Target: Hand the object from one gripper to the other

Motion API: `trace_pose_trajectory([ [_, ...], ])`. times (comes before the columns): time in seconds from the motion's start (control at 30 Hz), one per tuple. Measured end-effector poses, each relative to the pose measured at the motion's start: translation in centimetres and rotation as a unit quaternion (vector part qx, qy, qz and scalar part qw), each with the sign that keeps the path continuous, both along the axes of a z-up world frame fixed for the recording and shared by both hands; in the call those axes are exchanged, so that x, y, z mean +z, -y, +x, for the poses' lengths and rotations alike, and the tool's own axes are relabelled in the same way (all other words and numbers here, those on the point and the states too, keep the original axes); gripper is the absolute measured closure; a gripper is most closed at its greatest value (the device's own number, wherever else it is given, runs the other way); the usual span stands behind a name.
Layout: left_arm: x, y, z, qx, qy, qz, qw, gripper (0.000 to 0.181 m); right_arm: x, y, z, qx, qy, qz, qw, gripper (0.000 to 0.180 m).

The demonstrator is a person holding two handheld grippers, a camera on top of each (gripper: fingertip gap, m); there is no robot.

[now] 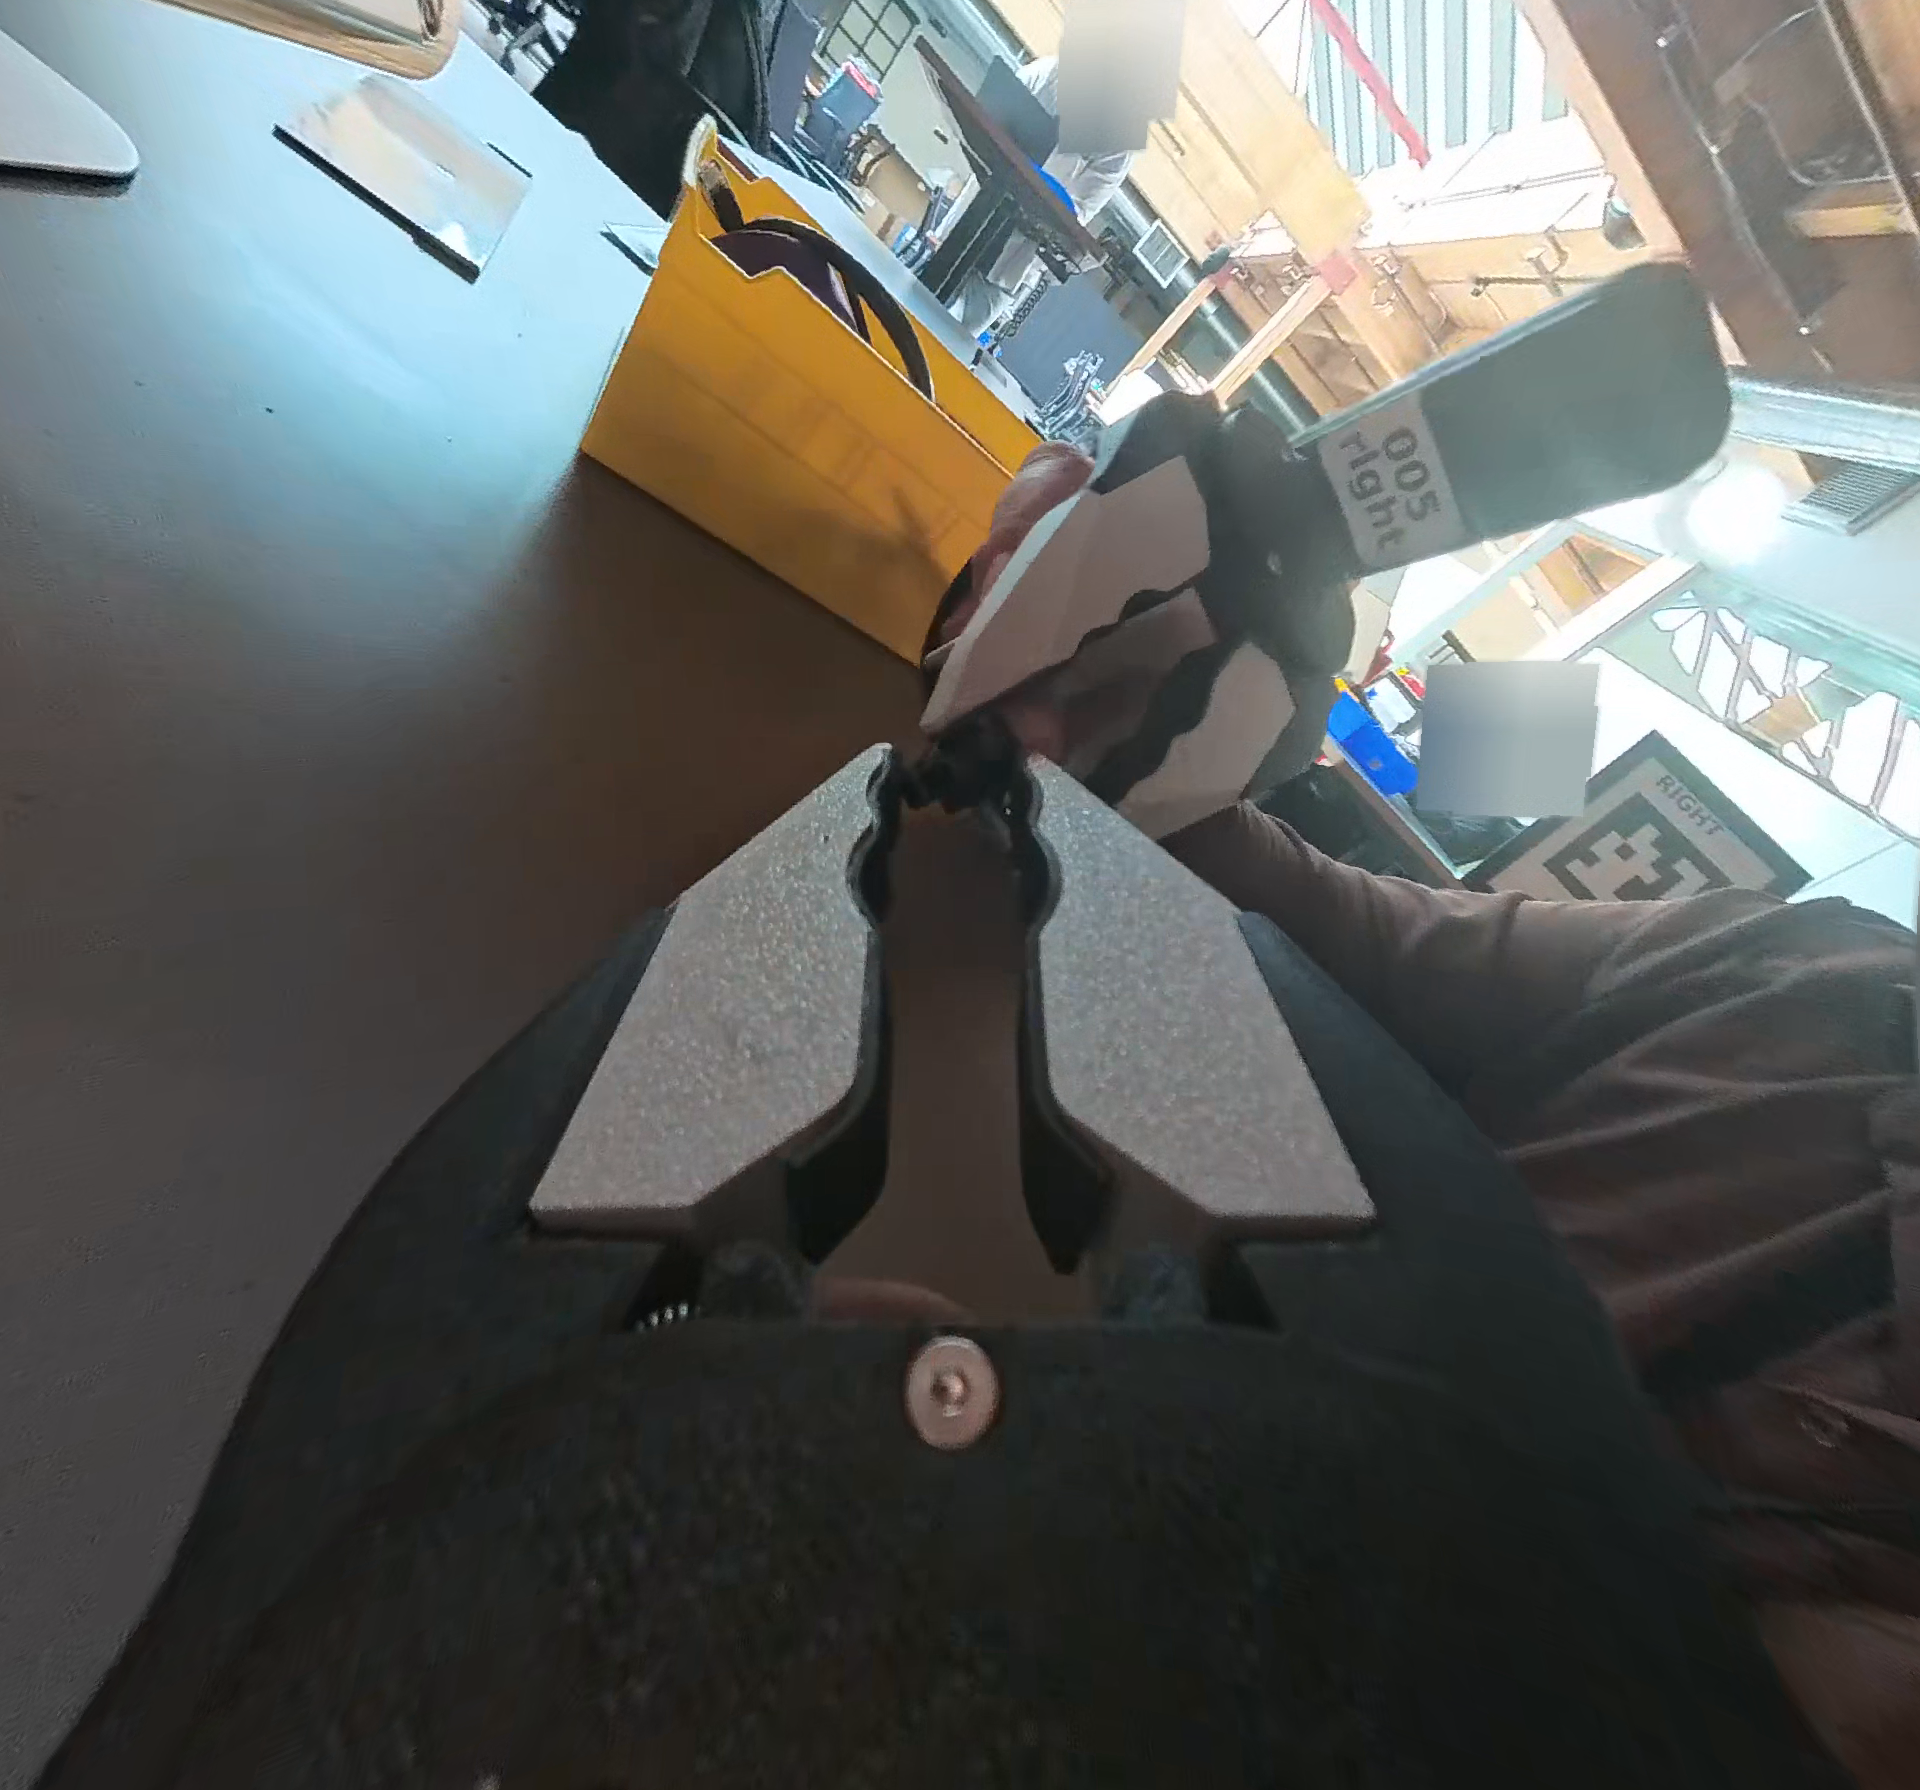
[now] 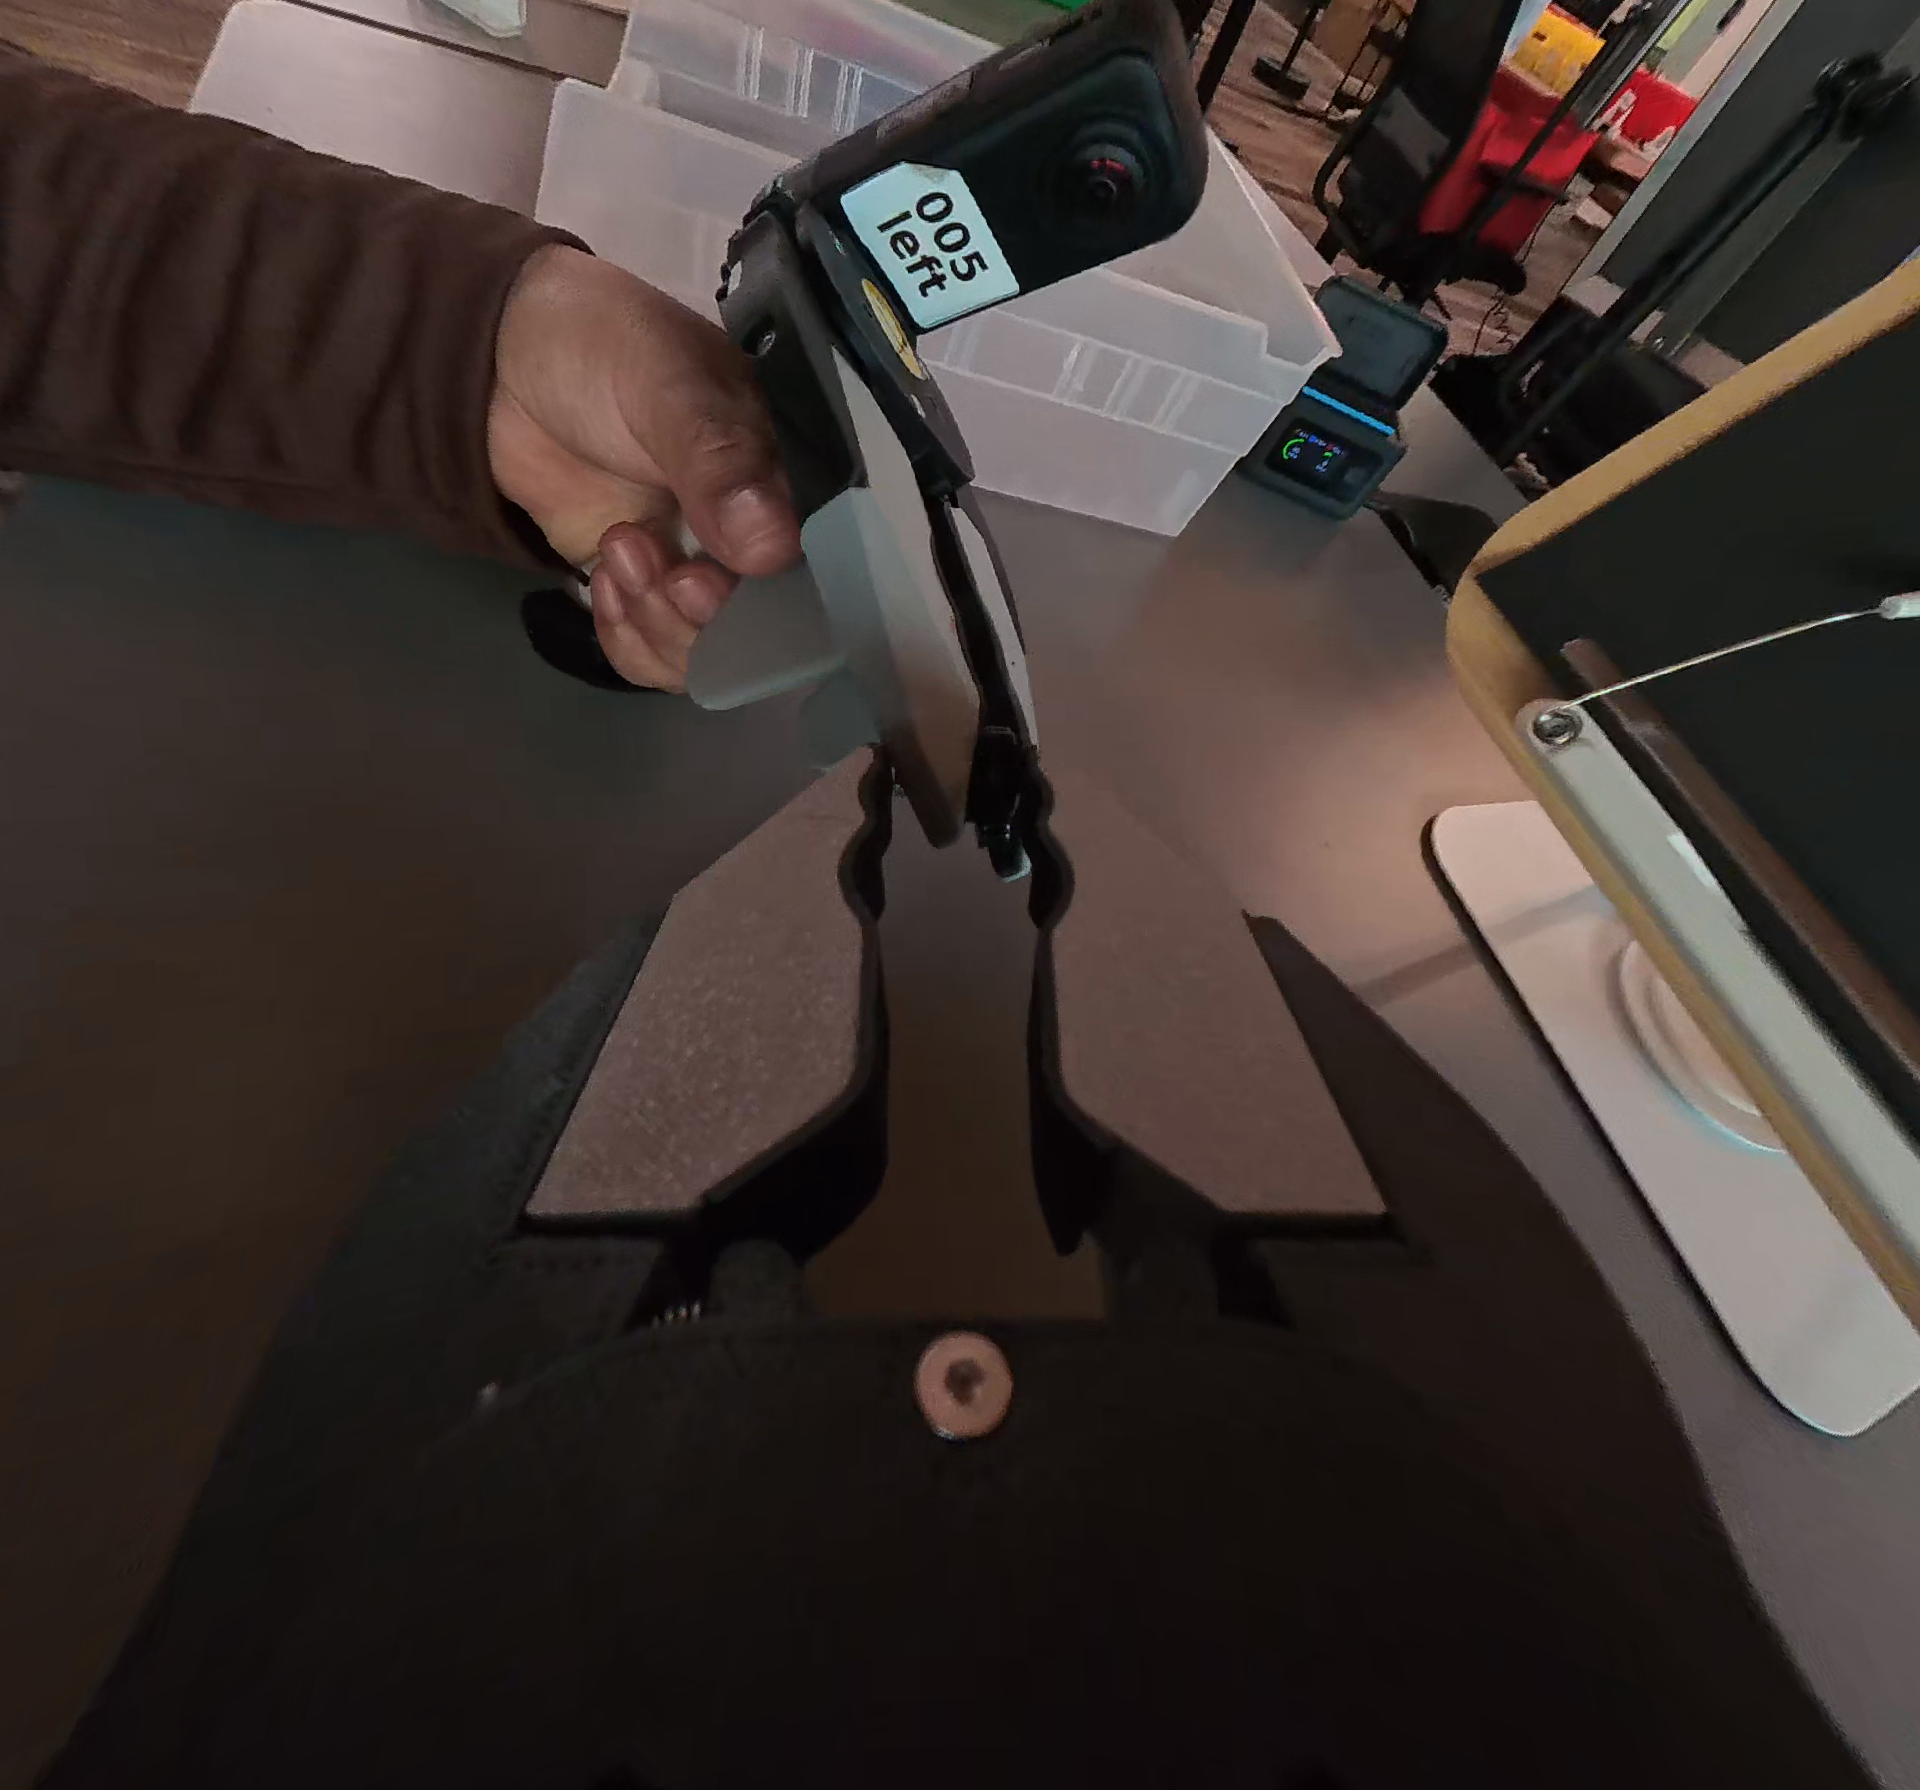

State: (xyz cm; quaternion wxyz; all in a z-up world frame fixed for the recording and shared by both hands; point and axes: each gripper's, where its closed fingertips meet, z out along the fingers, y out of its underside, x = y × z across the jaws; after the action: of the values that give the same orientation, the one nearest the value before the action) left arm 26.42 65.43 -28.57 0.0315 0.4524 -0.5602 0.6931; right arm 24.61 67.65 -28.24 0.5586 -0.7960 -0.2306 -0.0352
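The two tools meet tip to tip above the dark counter (image 1: 312,597), held up off its surface, presumably so each pair of tongs can reach the object from its own side without the counter in the way. They come at it from different angles. In the right wrist view the left tool comes down from the upper middle of the frame, seen edge-on and gripped by a hand (image 2: 623,452) at centre left. That crossing appears to leave part of the object free for the second grip.

The object (image 1: 951,786) is a small black piece, too small to name. It sits at the centre of the left wrist view, spanning the narrow gap at the very tips of the left tongs (image 1: 956,779), which are closed on it and carry it.

In the right wrist view the same piece (image 2: 1000,795) sticks out past the left tool's tips, with a pale end pointing down. It lies between the tips of the right tongs (image 2: 961,805), nearer the finger on the right of the frame. These tongs are parted and straddle it, and I judge they have not yet clamped. Whether that finger already touches the piece is unclear. The handover looks about midway.
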Motion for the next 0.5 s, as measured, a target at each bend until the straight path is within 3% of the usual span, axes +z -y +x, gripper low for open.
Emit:
trace_pose_trajectory([
  [0.17,1.6,-0.9,-0.1,0.007,0.036,0.002,0.999,0.159,1.0,-0.1,0.4,-0.007,-0.071,0.009,0.997,0.16],
  [0.3,2.4,-2.3,-0.5,0.045,0.139,0.144,0.979,0.138,1.6,0.3,2.3,0.003,-0.288,-0.02,0.958,0.159],
  [0.4,0.8,-1.9,-0.1,0.08,0.227,0.344,0.907,0.131,2.6,0.9,2.4,0.059,-0.474,-0.048,0.877,0.159],
  [0.5,0.6,0.0,-0.2,0.091,0.316,0.449,0.831,0.137,1.9,1.2,2.0,0.09,-0.564,-0.094,0.815,0.159],
])
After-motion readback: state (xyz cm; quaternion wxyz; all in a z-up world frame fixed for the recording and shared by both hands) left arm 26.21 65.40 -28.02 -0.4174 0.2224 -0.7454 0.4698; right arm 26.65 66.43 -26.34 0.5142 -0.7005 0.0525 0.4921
